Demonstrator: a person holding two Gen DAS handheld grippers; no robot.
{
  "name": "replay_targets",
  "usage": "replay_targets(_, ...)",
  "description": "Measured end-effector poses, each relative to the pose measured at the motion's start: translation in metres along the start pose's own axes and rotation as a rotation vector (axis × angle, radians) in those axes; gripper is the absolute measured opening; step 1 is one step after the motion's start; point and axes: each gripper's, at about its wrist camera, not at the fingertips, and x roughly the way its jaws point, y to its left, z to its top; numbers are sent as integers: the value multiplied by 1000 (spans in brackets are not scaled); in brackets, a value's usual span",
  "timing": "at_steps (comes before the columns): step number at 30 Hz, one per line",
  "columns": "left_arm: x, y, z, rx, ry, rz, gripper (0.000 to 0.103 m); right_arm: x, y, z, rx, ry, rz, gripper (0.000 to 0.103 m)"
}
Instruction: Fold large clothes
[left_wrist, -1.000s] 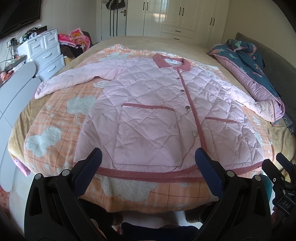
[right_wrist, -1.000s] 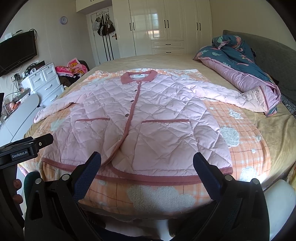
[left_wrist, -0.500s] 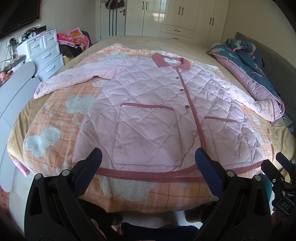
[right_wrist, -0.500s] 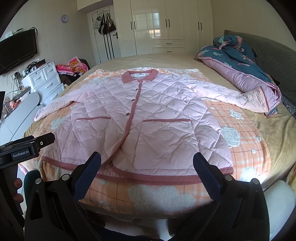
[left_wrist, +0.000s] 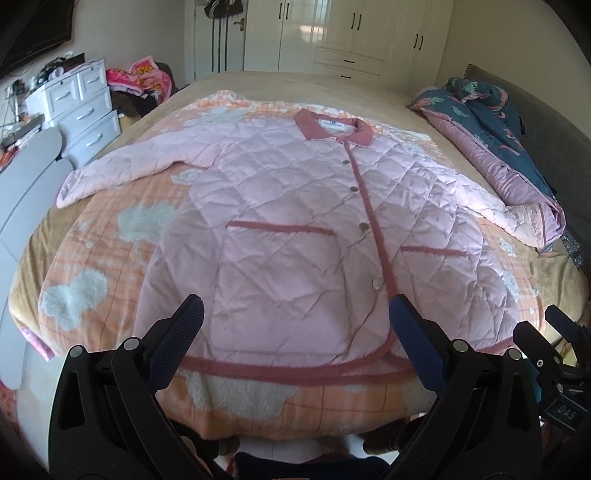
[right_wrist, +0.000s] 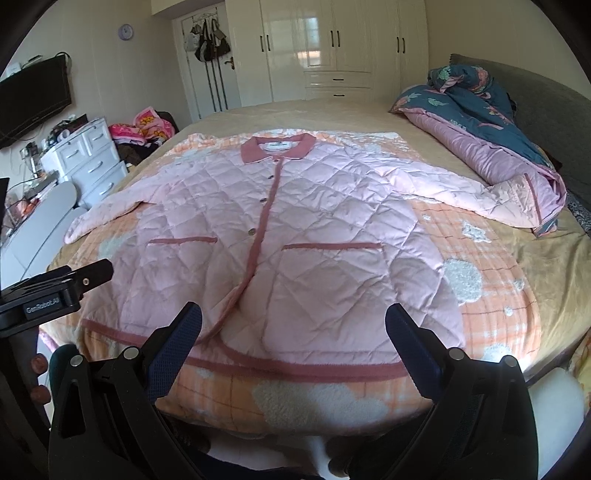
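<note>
A large pink quilted jacket (left_wrist: 295, 229) with a darker pink collar, placket and hem lies flat and buttoned on the bed, sleeves spread to both sides; it also shows in the right wrist view (right_wrist: 295, 236). My left gripper (left_wrist: 295, 317) is open and empty, hovering above the hem near the left pocket. My right gripper (right_wrist: 293, 317) is open and empty, above the hem near the right pocket. The right gripper's body (left_wrist: 554, 354) shows at the left view's right edge, and the left gripper's body (right_wrist: 55, 291) at the right view's left edge.
An orange plaid blanket with white clouds (left_wrist: 103, 266) lies under the jacket on the bed. A dark blue and pink quilt (right_wrist: 480, 129) is bunched at the far right. White drawers (left_wrist: 85, 107) stand left of the bed, wardrobes (right_wrist: 332, 48) behind.
Both grippers have moved slightly forward toward the bed, so the jacket's hem sits closer between the fingers. Both stay open and the jacket has not moved.
</note>
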Motion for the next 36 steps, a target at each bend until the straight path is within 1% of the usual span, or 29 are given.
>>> replay_targets(5,7,-8,20,3,-3,-5,94,8,-9,23,6,-3,-8,99)
replay_targets(10,13,-18,41,6,-8,-4,94,20,-22,61,38,-20,18,99)
replay_targets(13,19,-25,56,1,-8,-6,94,28,-29,83,47,-30,17,99)
replay_targets(21,40,-46,105,-12,-16,-7,94,54,-45,139,79,-63,56,99)
replay_targets(27,60,-61,144,-24,-9,-7,94,69,-60,180,119,-95,62,99)
replay_targets(30,71,-68,161,-26,-19,0,94,79,-74,202,160,-114,67,99)
replay_targets(33,83,-78,176,-23,-10,7,94,88,-89,220,193,-129,60,99)
replay_targets(36,93,-92,190,-18,2,-8,94,101,-110,237,235,-138,22,99)
